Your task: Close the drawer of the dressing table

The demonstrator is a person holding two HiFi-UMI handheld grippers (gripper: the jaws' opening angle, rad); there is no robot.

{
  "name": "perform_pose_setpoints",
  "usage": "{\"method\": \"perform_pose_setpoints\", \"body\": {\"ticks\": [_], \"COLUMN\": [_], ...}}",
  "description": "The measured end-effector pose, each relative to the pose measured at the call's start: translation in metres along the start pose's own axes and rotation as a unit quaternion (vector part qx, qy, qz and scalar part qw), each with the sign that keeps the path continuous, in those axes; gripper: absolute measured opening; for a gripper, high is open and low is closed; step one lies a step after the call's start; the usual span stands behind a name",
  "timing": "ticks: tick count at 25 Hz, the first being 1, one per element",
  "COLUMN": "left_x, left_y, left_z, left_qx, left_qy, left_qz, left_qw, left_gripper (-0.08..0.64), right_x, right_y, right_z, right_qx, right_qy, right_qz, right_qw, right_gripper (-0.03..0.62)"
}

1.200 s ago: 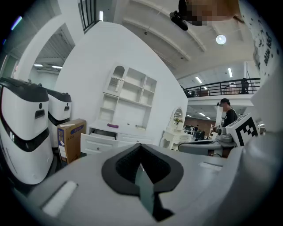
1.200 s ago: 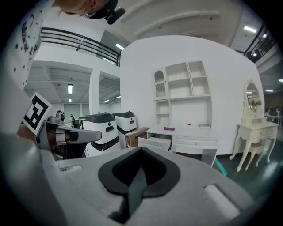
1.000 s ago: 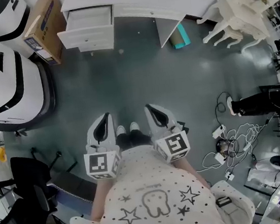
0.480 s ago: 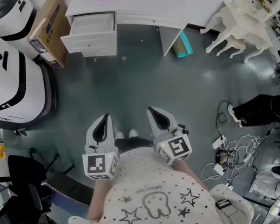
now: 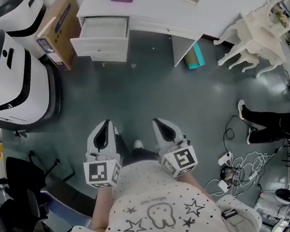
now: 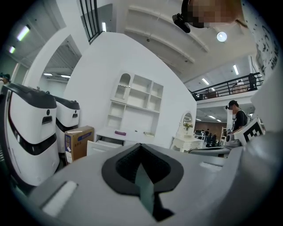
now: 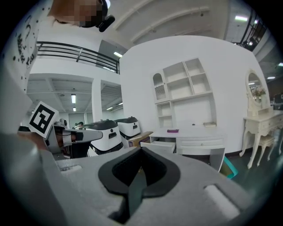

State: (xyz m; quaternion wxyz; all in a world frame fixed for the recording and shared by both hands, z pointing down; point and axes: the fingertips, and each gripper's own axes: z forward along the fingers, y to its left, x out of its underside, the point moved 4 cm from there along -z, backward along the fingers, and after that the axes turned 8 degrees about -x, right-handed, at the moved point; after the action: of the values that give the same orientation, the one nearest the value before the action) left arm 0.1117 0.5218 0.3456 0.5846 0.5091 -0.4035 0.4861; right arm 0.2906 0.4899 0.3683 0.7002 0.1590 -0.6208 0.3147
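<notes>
The white dressing table [image 5: 146,1] stands at the top of the head view, some way ahead across the grey floor. Its upper left drawer [image 5: 103,31] is pulled out. The drawer [image 6: 101,144] shows small in the left gripper view, and the drawer [image 7: 164,145] also appears in the right gripper view. Both grippers are held close to the person's body, pointing at the table, far from it. The left gripper [image 5: 104,125] is shut and empty, its jaws [image 6: 140,148] meeting. The right gripper [image 5: 159,121] is likewise shut with nothing in it [image 7: 141,152].
Two large white-and-black machines [image 5: 2,78] and a cardboard box [image 5: 57,29] stand left of the drawer. A teal roll [image 5: 195,57] lies by the table leg. A white ornate stool [image 5: 248,38], a person's legs [image 5: 273,122] and floor cables [image 5: 236,164] are at the right. Black chairs [image 5: 17,188] are at the left.
The table and open drawer have slid lower and slightly right in the head view as the person came nearer. Both grippers keep the same shut pose by the body.
</notes>
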Motion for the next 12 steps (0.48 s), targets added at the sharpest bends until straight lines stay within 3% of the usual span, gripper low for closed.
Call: {"method": "perform_pose_setpoints", "body": {"ticks": [12], "left_x": [-0.032], "left_y": [0.105], "left_z": [0.068], "left_qx": [0.034], "left_qy": [0.022], "left_qz": [-0.001], "left_qw": [0.9992], "left_gripper": [-0.005], "right_x": [-0.023], "right_y": [0.021], "right_z": [0.136], "right_qx": [0.026], "right_qy": [0.011], "right_qz": [0.002], "right_qw": [1.0], "right_gripper": [0.003]}}
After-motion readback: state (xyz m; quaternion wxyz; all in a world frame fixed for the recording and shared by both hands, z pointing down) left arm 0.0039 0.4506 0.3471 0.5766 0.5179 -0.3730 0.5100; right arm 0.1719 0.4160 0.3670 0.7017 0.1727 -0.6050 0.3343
